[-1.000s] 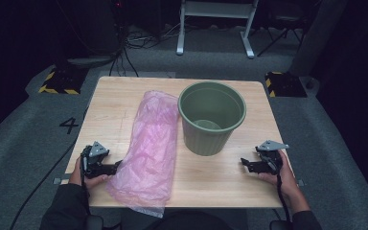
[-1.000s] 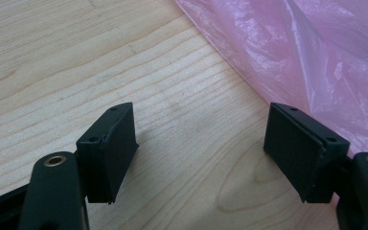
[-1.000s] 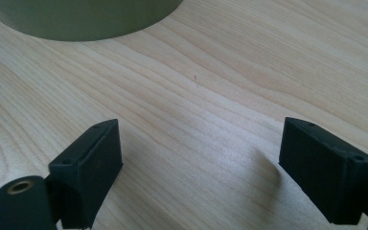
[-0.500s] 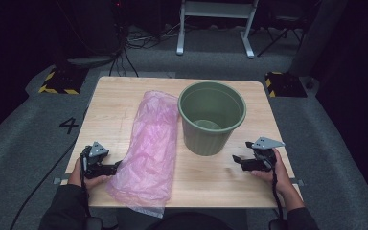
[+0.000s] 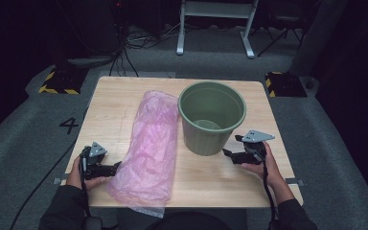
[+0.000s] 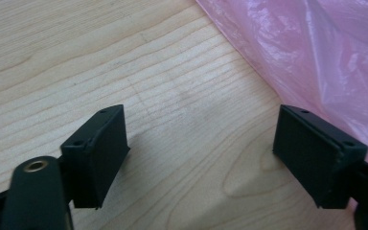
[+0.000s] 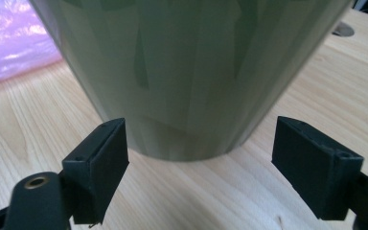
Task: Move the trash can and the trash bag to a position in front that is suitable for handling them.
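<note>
- Reaching for the work from both sides: the left hand-held gripper (image 5: 116, 167) sits at the near left edge of the pink plastic bag (image 5: 151, 148), and the right hand-held gripper (image 5: 228, 153) faces the base of the green bin (image 5: 212, 117).
- Left jaws stand wide and have just been opening; one pad lies at the bag's edge (image 6: 316, 62), with bare wood between the jaws and nothing gripped.
- Right jaws also stand wide, though they have just been closing a little; the bin wall (image 7: 187, 76) rises close ahead of them, not yet between them.
- Judging by this, the step is the approach, likely to line the bin with the bag. Next the left gripper needs to slide onto the thin film and pinch a layer, while the right steadies the bin.
- The bag lies flat, running near to far, its near end hanging over the table's edge; the bin stands upright just to its right.
- The table (image 5: 110, 110) is pale wood; grey carpet, cables and a metal stand lie beyond in a dark room.
</note>
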The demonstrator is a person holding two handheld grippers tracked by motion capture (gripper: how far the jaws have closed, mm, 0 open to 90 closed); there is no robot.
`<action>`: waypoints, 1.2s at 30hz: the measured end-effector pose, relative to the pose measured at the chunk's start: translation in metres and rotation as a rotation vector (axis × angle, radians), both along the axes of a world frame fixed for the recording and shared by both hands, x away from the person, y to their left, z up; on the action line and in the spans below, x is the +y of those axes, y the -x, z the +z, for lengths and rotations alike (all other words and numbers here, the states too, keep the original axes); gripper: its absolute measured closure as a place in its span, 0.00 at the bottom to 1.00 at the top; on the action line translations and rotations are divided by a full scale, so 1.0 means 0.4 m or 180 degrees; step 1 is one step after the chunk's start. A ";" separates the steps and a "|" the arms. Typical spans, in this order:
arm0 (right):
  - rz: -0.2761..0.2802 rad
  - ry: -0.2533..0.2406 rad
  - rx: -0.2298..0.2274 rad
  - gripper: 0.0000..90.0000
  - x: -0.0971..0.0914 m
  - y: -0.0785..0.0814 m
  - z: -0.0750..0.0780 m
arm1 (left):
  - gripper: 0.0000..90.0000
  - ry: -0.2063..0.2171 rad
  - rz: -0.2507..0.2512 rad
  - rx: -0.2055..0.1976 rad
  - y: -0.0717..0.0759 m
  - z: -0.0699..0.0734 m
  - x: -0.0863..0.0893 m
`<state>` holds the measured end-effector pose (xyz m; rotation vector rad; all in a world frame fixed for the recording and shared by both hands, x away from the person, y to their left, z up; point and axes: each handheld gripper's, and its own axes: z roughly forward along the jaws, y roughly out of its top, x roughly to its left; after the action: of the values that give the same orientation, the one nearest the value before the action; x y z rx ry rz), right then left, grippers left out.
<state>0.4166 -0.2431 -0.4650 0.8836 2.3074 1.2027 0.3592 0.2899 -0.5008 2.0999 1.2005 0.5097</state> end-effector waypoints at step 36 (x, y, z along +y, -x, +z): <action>0.0053 0.0162 0.0121 0.25 -0.006 0.024 -0.036 | 0.27 0.0170 -0.0943 -0.0161 0.058 0.056 -0.081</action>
<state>0.4070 -0.2455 -0.4793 0.8782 2.3691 1.1382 0.3360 0.2575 -0.4784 2.1564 0.8450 0.3872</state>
